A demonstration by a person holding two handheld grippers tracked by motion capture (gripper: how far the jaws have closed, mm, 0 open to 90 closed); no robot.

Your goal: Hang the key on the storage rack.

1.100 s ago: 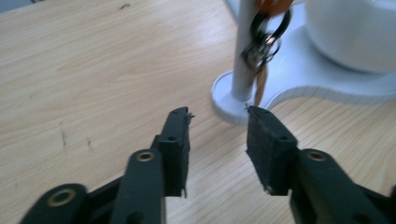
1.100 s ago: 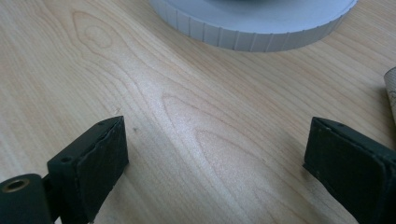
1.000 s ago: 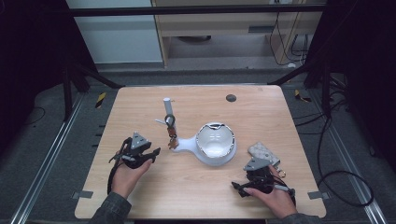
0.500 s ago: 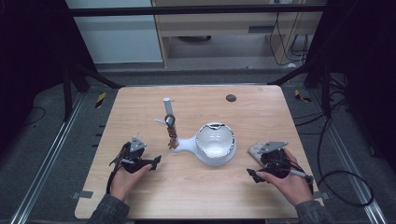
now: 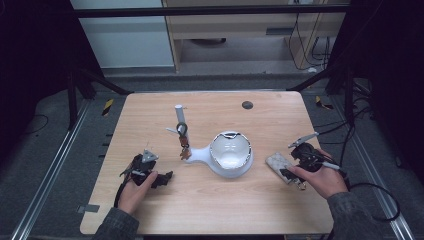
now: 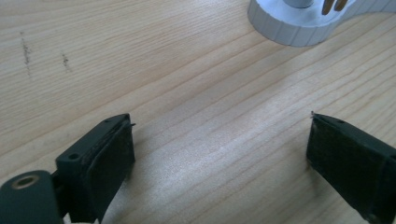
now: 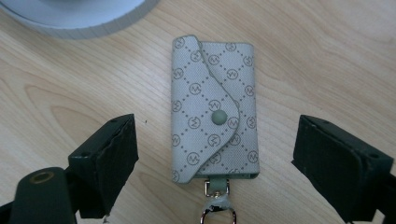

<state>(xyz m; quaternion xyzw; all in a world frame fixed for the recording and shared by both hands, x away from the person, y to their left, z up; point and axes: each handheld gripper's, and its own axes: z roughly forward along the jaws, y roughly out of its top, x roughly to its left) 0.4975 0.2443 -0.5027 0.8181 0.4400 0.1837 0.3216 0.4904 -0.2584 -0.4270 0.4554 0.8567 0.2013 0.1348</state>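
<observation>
A grey patterned key pouch [image 7: 212, 109] with a snap flap and a metal clasp lies flat on the wooden table [image 5: 210, 210], right of the white stand's dish [image 5: 230, 152]. My right gripper [image 7: 215, 126] hovers over the pouch [image 5: 277, 162]. Its jaws have just been closing but still stand apart on either side, touching nothing. A bunch of keys [image 5: 183, 142] hangs from the stand's upright post [image 5: 178, 116]. My left gripper [image 6: 219, 119] sits low over bare wood at the front left [image 5: 165, 177]. Its jaws have just been opening and are wide apart with nothing between them.
The stand's round white base [image 6: 289, 28] lies just beyond the left gripper. A small dark disc [image 5: 246, 105] sits near the table's far edge. Black frame bars [image 5: 85, 82] and cables surround the table.
The right hand has moved right and lifted, turning its gripper onto the pouch, which stayed put. The left hand has sunk a little and its jaws have opened.
</observation>
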